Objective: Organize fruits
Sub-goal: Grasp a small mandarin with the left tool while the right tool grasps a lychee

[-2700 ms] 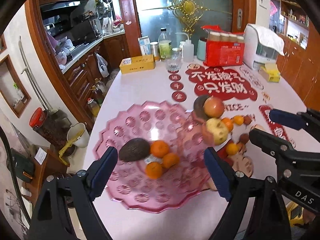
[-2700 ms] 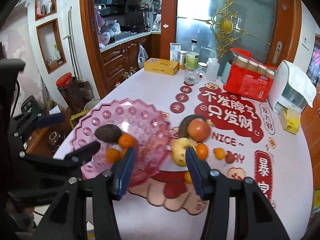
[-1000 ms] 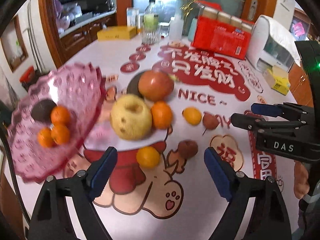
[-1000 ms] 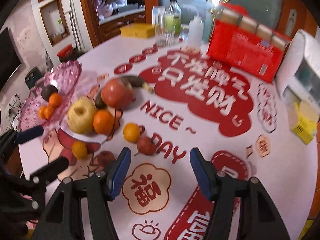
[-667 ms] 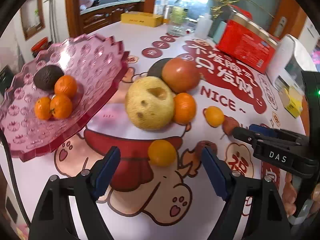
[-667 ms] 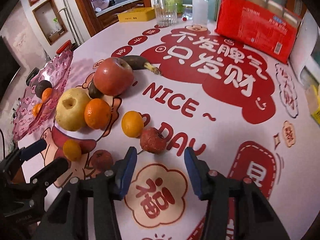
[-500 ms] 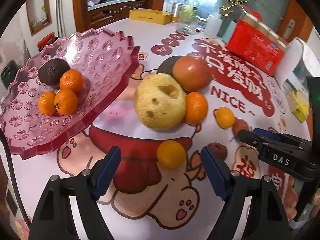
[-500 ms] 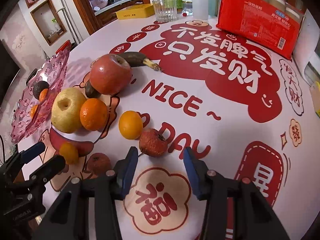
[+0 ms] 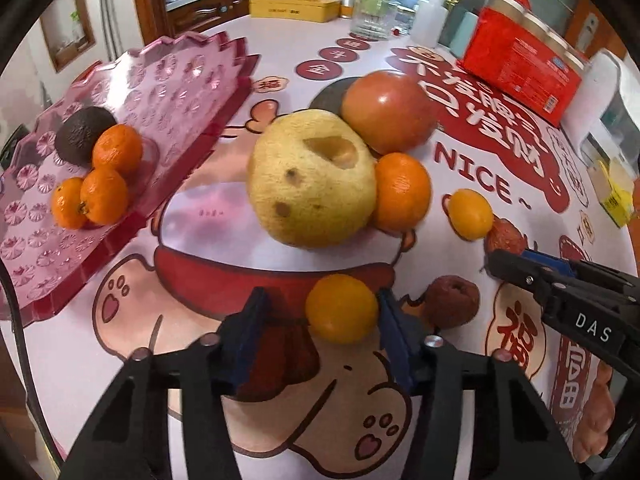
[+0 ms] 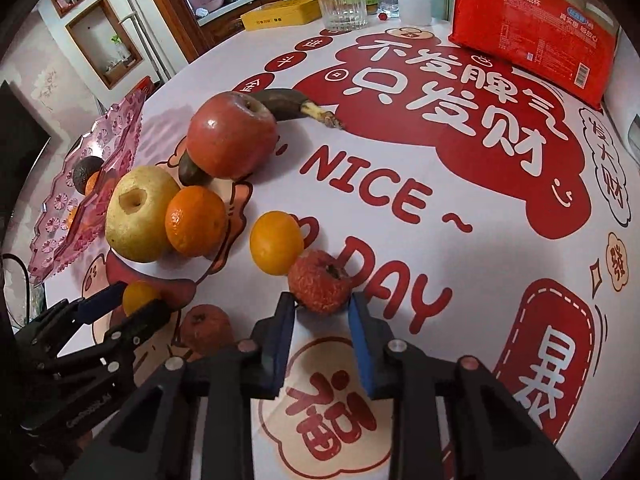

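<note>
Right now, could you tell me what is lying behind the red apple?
A dark banana curves behind the red apple, its stem end sticking out to the right and its other tip showing at the lower left. The apple covers its middle.

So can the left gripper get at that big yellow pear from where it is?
Probably not straight away: the left gripper is closing around a small orange, which sits between it and the pear.
</note>
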